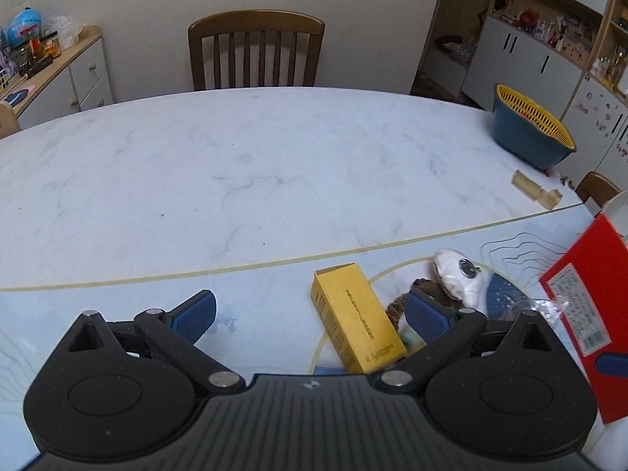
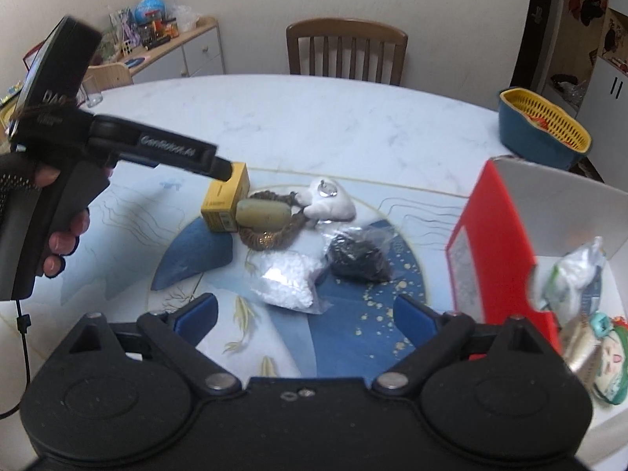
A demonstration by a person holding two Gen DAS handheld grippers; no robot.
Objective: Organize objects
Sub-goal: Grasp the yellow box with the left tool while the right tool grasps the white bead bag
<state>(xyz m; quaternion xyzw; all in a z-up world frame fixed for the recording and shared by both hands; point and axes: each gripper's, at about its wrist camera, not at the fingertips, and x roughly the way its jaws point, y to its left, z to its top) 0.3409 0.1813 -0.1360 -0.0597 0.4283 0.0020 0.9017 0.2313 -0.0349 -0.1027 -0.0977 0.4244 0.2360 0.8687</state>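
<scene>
**Open claws over the clutter, box waiting at the right**

The left claw [image 1: 310,312] is hanging wide open, gripping nothing, with the yellow carton [image 1: 355,316] lying between its pads and nearer the right pad [image 1: 429,316]. That pad is sitting over a braided cord [image 1: 396,306] and close to a white toy [image 1: 461,278], so closing here is risking a snagged cord or a carton pinched off-centre and twisting out.

The right claw [image 2: 306,310] is also standing open and empty. Just ahead of it a bag of white beads [image 2: 286,278] and a bag of dark bits [image 2: 359,257] are lying; the loose film is likely slipping or tearing if nipped at a corner.

To the right of that claw the red box [image 2: 490,235] is standing open, holding a white packet [image 2: 579,271] and a small doll [image 2: 606,365]. Its near wall is close enough for a swinging claw to be knocking it. The basket [image 2: 543,125], far ahead on the desk [image 2: 314,117], is showing something red inside.
</scene>
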